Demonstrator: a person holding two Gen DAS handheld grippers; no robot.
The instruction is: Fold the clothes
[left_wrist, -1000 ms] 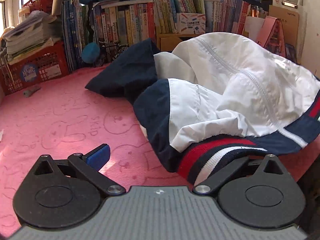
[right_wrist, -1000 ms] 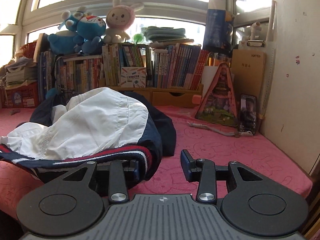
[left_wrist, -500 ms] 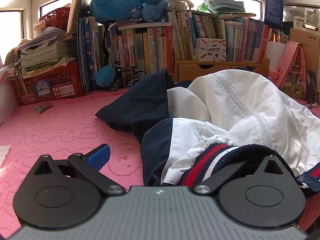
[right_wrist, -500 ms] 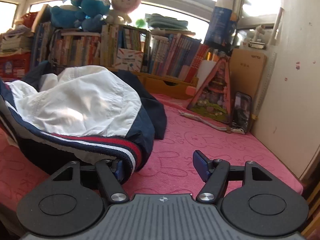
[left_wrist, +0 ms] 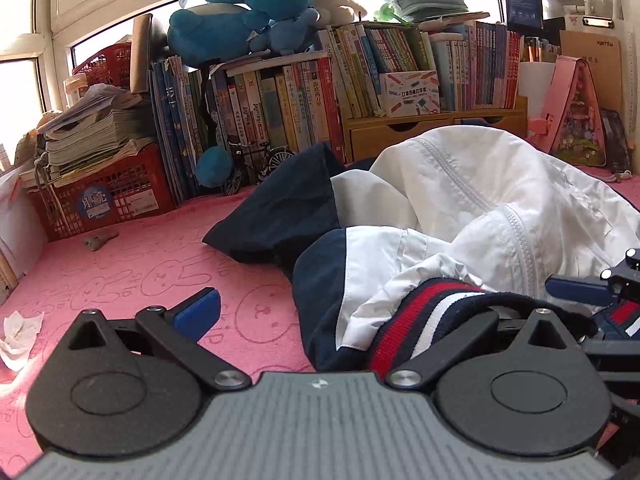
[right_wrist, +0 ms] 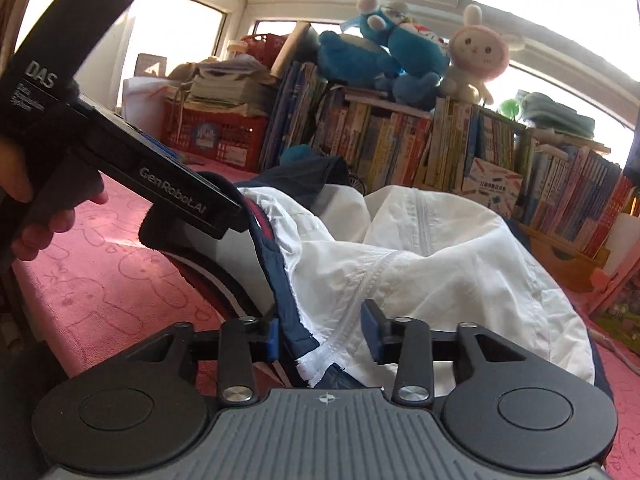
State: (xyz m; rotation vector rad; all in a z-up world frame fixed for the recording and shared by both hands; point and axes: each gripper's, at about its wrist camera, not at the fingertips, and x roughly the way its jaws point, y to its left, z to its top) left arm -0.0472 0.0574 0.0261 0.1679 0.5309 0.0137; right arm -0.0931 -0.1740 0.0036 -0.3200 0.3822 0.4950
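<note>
A white and navy jacket [left_wrist: 472,200] with a red, white and navy striped hem [left_wrist: 424,312] lies bunched on the pink mat [left_wrist: 120,276]. My left gripper [left_wrist: 352,316] is open wide; the striped hem drapes over its right finger, which is hidden, and the left finger [left_wrist: 198,312] is bare. In the right wrist view my right gripper [right_wrist: 324,336] is open with the jacket's navy and white edge [right_wrist: 312,356] lying between its fingers. The left gripper's body [right_wrist: 160,184] shows at upper left there, over the hem.
Shelves of books [left_wrist: 320,92] with plush toys [left_wrist: 240,20] line the back. A red crate [left_wrist: 104,196] of papers stands back left. A crumpled tissue [left_wrist: 20,336] lies at the mat's left edge. A pink triangular box [left_wrist: 576,120] stands back right.
The right gripper has swung left onto the jacket's front edge and its jaws have narrowed around the cloth. The left gripper lifted and tilted up, hem still draped on its right finger.
</note>
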